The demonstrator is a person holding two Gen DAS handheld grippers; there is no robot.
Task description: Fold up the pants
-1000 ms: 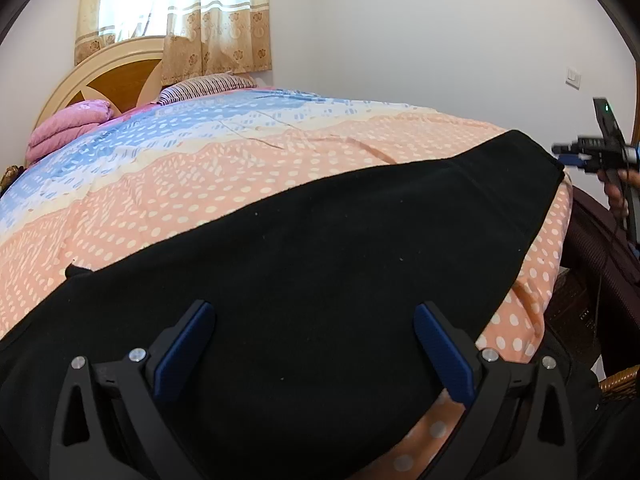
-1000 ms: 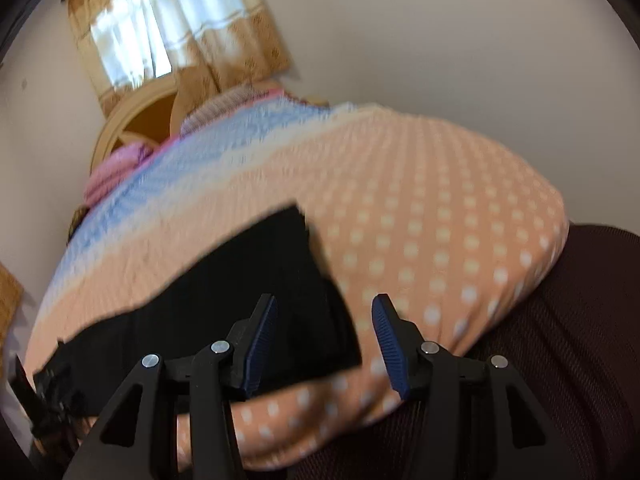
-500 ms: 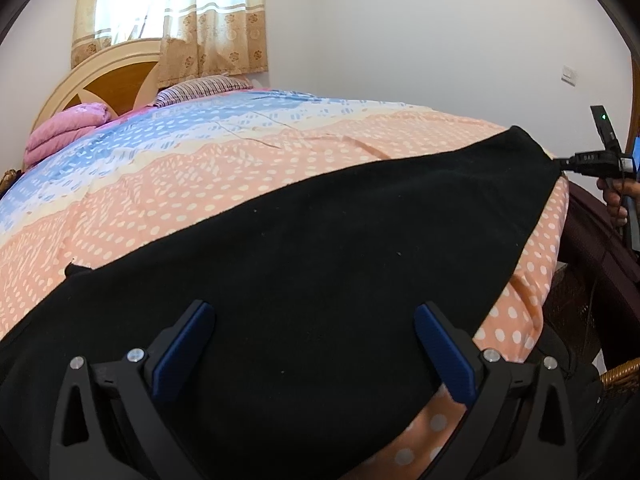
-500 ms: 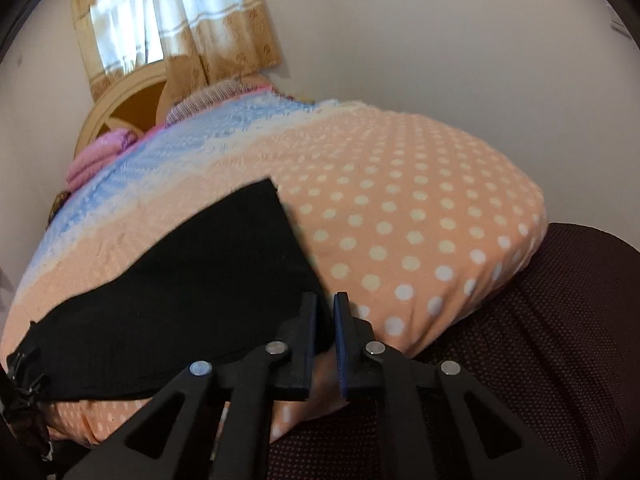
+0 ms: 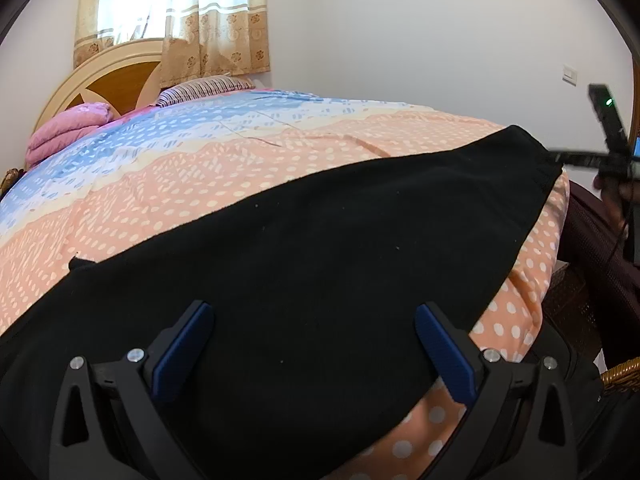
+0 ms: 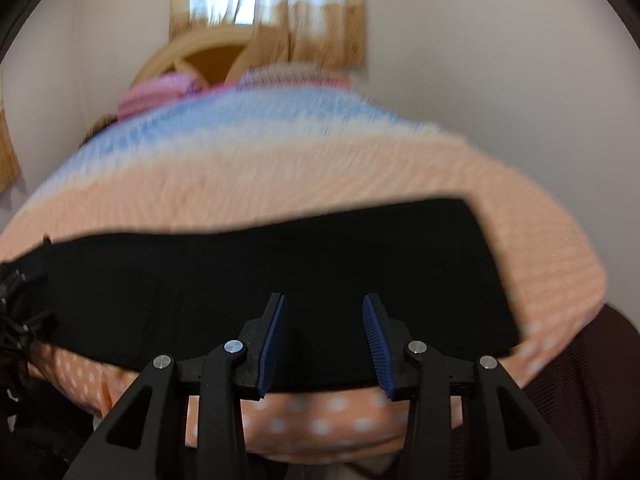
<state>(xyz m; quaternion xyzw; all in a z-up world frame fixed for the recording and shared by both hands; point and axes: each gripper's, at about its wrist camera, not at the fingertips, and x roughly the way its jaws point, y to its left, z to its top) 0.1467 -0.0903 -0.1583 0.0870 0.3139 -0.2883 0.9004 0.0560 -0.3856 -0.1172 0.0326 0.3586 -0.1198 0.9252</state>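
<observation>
While the black pants (image 5: 320,248) lie spread flat along the near edge of the bed (image 5: 200,168), your left gripper (image 5: 314,354) hovers low over them with its blue-padded fingers (image 5: 182,350) released and spread wide, nothing between them; the dark cloth fills the gap beneath, but whether the tips touch it you cannot tell from this view. In the right wrist view your right gripper (image 6: 324,338) also stands released, its fingers (image 6: 272,340) parted over the near edge of the pants (image 6: 280,272) and holding nothing; the picture is blurred, so fine detail of the cloth is lost. The pants run as one long dark strip across the peach polka-dot sheet (image 6: 320,420), with one end squared off at the right side of that view; the sheet turns to blue bands toward the wooden headboard (image 5: 108,84); a folded pink blanket (image 5: 64,132) and a striped pillow (image 5: 204,88) rest at the head of the bed, under a curtained window (image 5: 176,12).
</observation>
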